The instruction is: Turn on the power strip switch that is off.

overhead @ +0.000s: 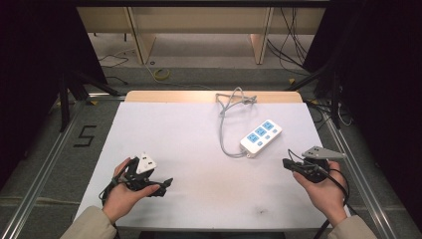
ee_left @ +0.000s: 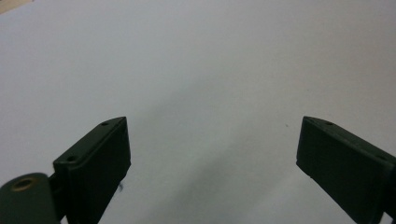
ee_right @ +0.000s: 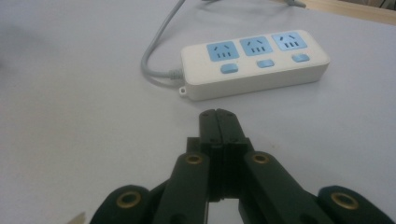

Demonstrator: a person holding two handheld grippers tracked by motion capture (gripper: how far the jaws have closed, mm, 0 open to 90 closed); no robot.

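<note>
The right gripper [ee_right: 218,114], jaws pressed together on nothing, points level at the power strip [ee_right: 254,63]; the left gripper [ee_left: 212,154] hovers low, jaws wide.

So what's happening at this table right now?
A person sits at a white table with a two-jaw gripper in each hand. The right gripper has its jaws shut with nothing between them and points at a white power strip with three blue sockets, a short way off and not touching it. The strip's grey cable runs toward the far edge of the table. The left gripper has its jaws open, nothing between them, over bare tabletop.
</note>
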